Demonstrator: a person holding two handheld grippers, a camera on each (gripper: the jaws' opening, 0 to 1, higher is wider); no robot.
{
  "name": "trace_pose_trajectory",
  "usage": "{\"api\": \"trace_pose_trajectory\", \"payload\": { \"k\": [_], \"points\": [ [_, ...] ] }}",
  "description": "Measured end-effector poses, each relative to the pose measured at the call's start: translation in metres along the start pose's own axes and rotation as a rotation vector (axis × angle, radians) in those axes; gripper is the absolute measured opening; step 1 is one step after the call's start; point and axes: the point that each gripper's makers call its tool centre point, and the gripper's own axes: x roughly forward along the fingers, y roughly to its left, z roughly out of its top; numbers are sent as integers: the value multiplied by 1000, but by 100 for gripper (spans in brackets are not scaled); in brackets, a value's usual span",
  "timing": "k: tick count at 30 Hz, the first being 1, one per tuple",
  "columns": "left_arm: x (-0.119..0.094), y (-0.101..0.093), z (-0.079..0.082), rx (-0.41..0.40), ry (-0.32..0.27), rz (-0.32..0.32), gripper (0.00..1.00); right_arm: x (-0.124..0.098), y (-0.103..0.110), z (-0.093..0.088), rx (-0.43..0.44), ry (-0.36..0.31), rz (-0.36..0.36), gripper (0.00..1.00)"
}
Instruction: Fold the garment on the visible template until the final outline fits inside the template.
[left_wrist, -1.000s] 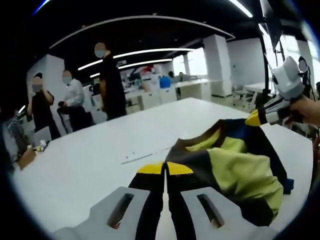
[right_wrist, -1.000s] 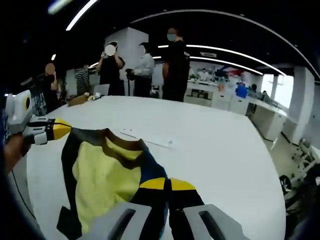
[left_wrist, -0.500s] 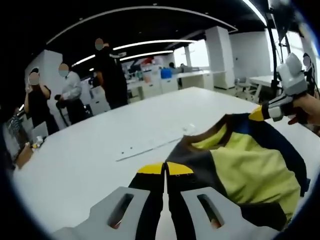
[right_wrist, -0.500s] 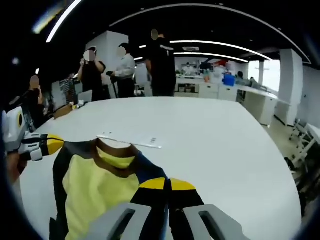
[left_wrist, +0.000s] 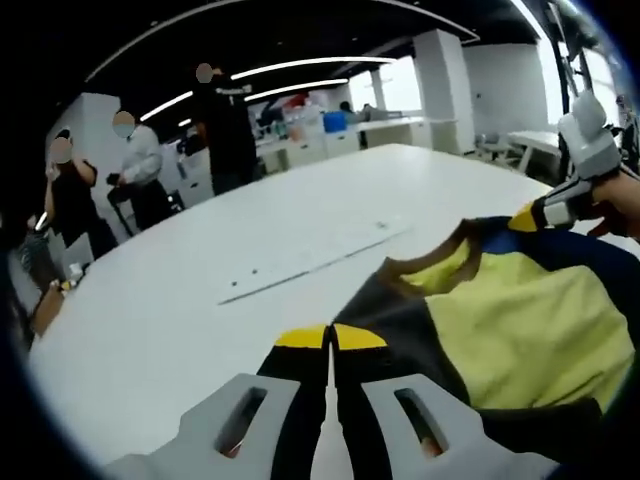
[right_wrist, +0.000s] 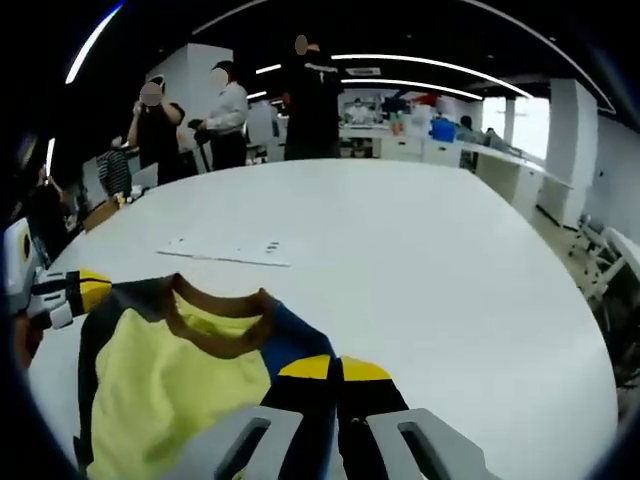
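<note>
A yellow garment (left_wrist: 520, 330) with dark navy panels and a brown collar hangs stretched between both grippers over the white table (left_wrist: 150, 320). My left gripper (left_wrist: 330, 338) is shut on the dark fabric at one shoulder. The right gripper (left_wrist: 527, 219) comes in from the right, held by a hand, and pinches the other shoulder. In the right gripper view the same garment (right_wrist: 170, 380) spreads to the left of my right gripper (right_wrist: 335, 370), which is shut on its navy edge. The left gripper (right_wrist: 90, 287) holds the far corner. A pale flat strip (left_wrist: 310, 262) (right_wrist: 225, 250) lies on the table beyond the collar.
Several people (left_wrist: 225, 125) (right_wrist: 305, 100) stand past the table's far edge. White desks and cabinets (right_wrist: 440, 145) line the room behind them. The table (right_wrist: 450, 270) stretches wide to the right, and its rounded edge drops off near chairs (right_wrist: 610, 260).
The garment has been pulled wider and flatter between the two grippers. Both views have tipped down nearer the table, and the pale strip now sits closer to the collar.
</note>
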Motion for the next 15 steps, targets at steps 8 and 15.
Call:
{"api": "trace_pose_trajectory", "payload": {
  "k": [8, 15],
  "points": [
    [11, -1, -13, 12, 35, -4, 0, 8, -2, -4, 2, 38, 3, 0],
    [3, 7, -8, -27, 21, -4, 3, 2, 5, 3, -15, 27, 56, 4]
  ]
}}
